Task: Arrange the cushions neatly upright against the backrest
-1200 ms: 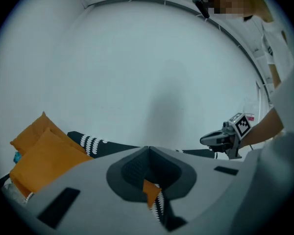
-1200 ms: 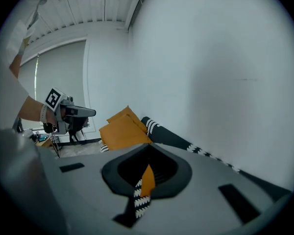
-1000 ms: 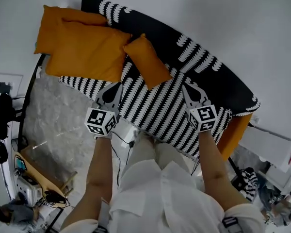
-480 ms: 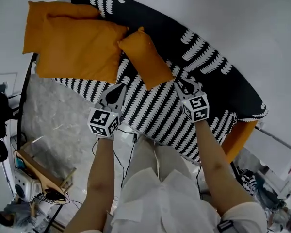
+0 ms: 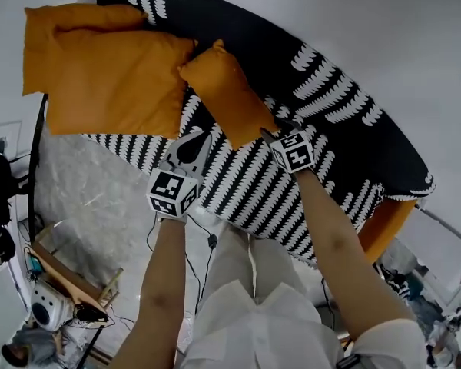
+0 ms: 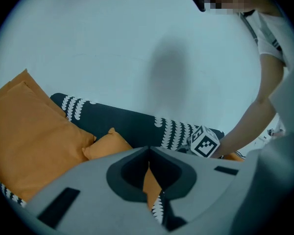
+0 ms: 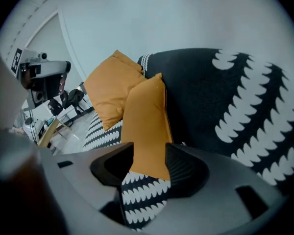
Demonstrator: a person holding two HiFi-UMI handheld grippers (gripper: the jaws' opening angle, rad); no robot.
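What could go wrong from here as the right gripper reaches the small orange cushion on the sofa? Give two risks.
1. The right gripper, its jaws just opened, straddles only the lower end of the small orange fabric cushion. A hold that short on soft fabric may slip or let it flop.
2. That cushion seems to touch the large orange cushion beside it, so pulling could drag that one askew. The left gripper is shut and empty, steadying nothing.

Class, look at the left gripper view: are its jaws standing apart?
No: the left gripper shows its jaws closed, tips touching.
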